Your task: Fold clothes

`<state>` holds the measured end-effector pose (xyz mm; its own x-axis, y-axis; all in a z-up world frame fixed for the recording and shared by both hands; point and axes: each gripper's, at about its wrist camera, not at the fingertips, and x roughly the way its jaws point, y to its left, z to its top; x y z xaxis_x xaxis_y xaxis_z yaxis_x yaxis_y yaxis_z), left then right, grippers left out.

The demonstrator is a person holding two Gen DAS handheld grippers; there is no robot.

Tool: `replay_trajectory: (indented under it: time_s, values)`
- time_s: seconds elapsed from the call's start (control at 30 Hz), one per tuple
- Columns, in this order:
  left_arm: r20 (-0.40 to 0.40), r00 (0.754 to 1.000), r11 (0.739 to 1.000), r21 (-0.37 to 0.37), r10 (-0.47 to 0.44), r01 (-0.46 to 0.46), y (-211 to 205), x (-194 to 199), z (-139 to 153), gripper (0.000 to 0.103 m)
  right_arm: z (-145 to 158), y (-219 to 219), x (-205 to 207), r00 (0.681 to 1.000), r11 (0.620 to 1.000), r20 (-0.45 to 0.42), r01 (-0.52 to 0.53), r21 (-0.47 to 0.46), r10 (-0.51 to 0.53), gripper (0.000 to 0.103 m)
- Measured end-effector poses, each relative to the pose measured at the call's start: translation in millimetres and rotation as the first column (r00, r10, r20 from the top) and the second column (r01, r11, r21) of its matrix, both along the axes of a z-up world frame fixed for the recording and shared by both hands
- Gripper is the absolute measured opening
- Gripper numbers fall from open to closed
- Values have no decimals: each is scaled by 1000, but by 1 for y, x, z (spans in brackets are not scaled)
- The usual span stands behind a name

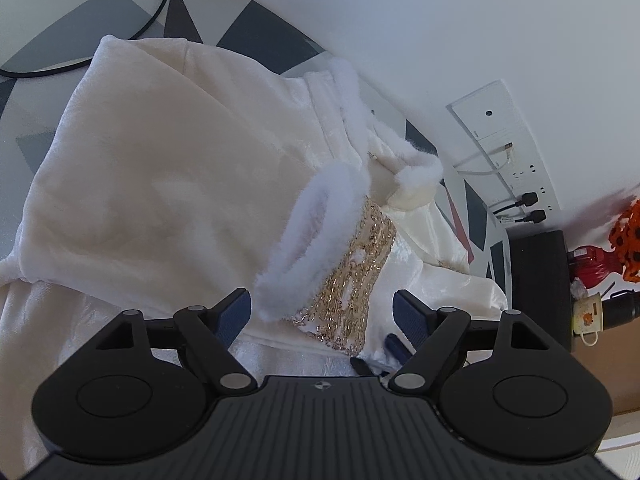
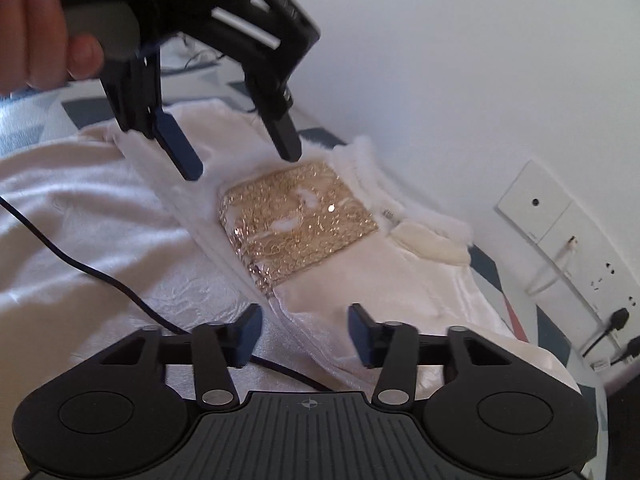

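A cream velvety garment (image 1: 160,184) with white fur trim (image 1: 304,232) and a gold sequin panel (image 1: 356,280) lies spread on a patterned surface. My left gripper (image 1: 322,314) is open just above the fur trim and the panel's edge. The right wrist view shows it (image 2: 240,160) from the front, tips wide apart near the fur trim (image 2: 200,208) beside the gold panel (image 2: 296,220). My right gripper (image 2: 306,336) hovers low over the near part of the garment (image 2: 100,208), jaws apart with a raised fold of cloth between them; the pads do not visibly press on it.
The garment rests on a grey and white triangle-patterned cover (image 1: 248,24). A black cable (image 2: 80,264) trails across the cloth. Wall sockets with plugs (image 2: 560,248) sit at the right. A black box (image 1: 536,280), a red vase (image 1: 596,260) and a mug (image 1: 586,316) stand at the far right. A hand (image 2: 36,40) holds the left gripper.
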<state>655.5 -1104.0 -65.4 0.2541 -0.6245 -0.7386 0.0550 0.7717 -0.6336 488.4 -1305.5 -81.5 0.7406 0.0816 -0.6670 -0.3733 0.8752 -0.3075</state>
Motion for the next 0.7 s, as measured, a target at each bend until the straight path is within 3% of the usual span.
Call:
replay_trajectory:
  time_s: [0.13, 0.3, 0.4, 0.53, 0.57, 0.6, 0.63, 0.7]
  values:
    - [-18, 1000, 999, -35, -2, 1, -3, -1, -2, 84, 10, -17, 10, 997, 983, -52, 62, 172, -54, 6]
    - [-79, 997, 989, -146, -5, -6, -17, -3, -9, 87, 33, -42, 13, 984, 889, -76, 180, 421, -163, 6]
    - [-79, 997, 987, -162, -20, 7, -33, -3, -11, 87, 43, -47, 11, 983, 863, -62, 184, 471, -176, 5]
    - [-42, 999, 990, -134, 33, -38, -42, 8, -15, 84, 53, -47, 6, 986, 853, -42, 158, 497, -158, 5]
    - [-35, 999, 988, -147, 41, -45, -41, 11, -17, 65, 53, -47, 4, 986, 850, -43, 159, 503, -160, 5]
    - [-11, 999, 990, -134, 38, -40, -42, 12, -17, 23, 54, -47, 2, 986, 847, -44, 162, 507, -162, 5]
    - [15, 999, 992, -123, 37, -35, -43, 13, -15, 15, 54, -46, 0, 984, 847, -44, 172, 502, -173, 6]
    - [98, 994, 992, -124, 42, -30, -42, 12, -2, 11, 56, -43, -7, 978, 849, -48, 201, 488, -204, 14]
